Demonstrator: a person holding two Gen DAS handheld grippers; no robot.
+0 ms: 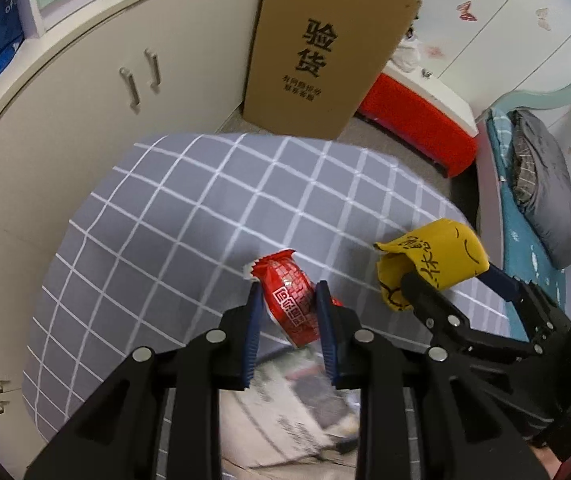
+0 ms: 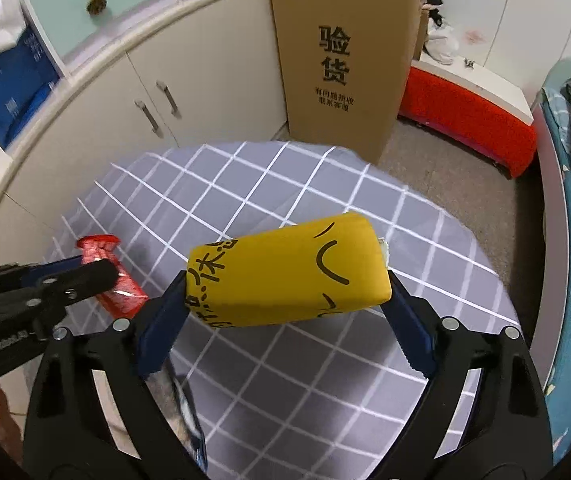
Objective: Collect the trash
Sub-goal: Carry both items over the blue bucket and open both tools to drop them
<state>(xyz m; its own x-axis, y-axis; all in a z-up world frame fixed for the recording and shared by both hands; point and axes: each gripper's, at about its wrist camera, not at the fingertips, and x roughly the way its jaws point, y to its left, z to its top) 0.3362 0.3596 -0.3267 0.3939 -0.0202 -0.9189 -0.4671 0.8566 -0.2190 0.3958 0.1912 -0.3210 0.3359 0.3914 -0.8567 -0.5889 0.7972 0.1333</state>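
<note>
Two tongs, each gripping one piece of trash over the grey checked table point(image 2: 269, 376).

The yellow pack point(image 2: 285, 272) lies crosswise between the widely spread fingers of the right tongs point(image 2: 285, 320), its long axis running pad to pad, both pads pressing its ends. The smaller red wrapper point(image 1: 289, 300) points away and to the left of the left tongs point(image 1: 287, 308), pinched between narrowly set fingers.

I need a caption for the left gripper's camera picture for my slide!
Left gripper pinches a red snack wrapper above the gray checked tablecloth, beside the right gripper clamping a yellow packet.
</note>
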